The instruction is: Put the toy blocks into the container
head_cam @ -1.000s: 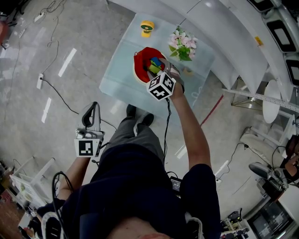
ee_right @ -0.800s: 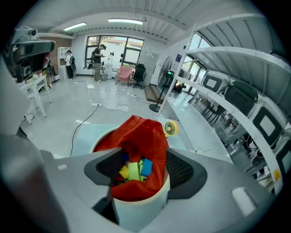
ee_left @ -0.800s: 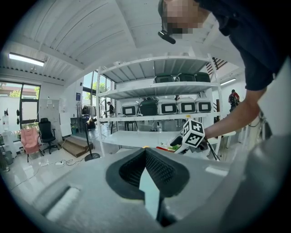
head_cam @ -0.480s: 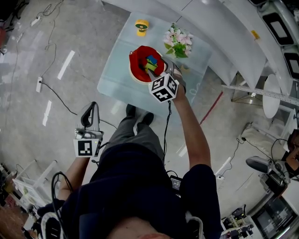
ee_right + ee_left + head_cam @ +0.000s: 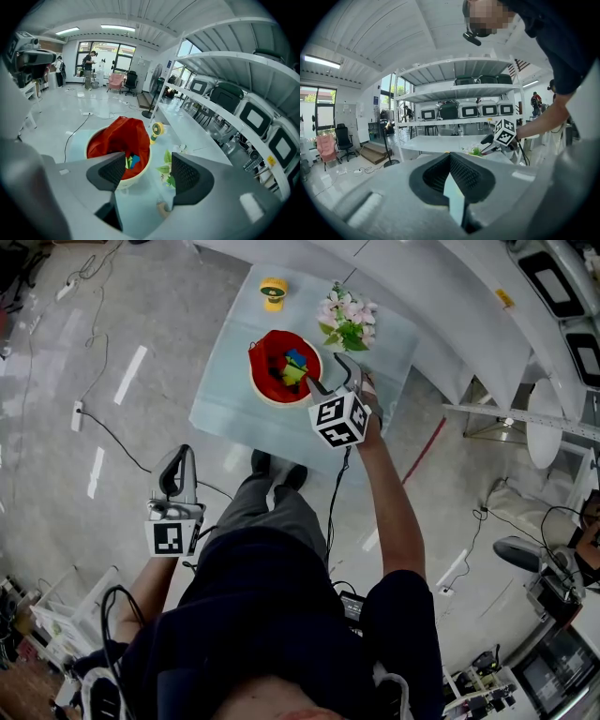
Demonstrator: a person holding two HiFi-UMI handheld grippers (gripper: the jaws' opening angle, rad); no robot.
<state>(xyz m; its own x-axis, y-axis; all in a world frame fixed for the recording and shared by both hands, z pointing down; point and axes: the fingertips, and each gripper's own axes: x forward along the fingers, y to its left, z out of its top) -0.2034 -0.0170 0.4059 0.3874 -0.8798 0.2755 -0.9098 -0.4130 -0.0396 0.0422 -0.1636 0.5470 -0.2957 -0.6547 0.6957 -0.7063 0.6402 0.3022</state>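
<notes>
— Where is a gripper finding room over the table (image 5: 220, 409)?
— Its left side is lying bare; the container's (image 5: 253, 381) mouth is gaping upward.
— What is blocking?
— The flower bunch (image 5: 345, 320) is crowding the container's right side; the open-jawed right gripper (image 5: 328, 374) is hanging between those two; the yellow fan (image 5: 273, 292) is standing behind the container; the curved white counter (image 5: 450, 306) is walling the far side.

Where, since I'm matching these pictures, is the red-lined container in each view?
Head view: red-lined container, upper centre.
Left gripper view: not visible.
Right gripper view: red-lined container, left of centre.
Shared landmark: flowers beside it, seen in all three views.
</notes>
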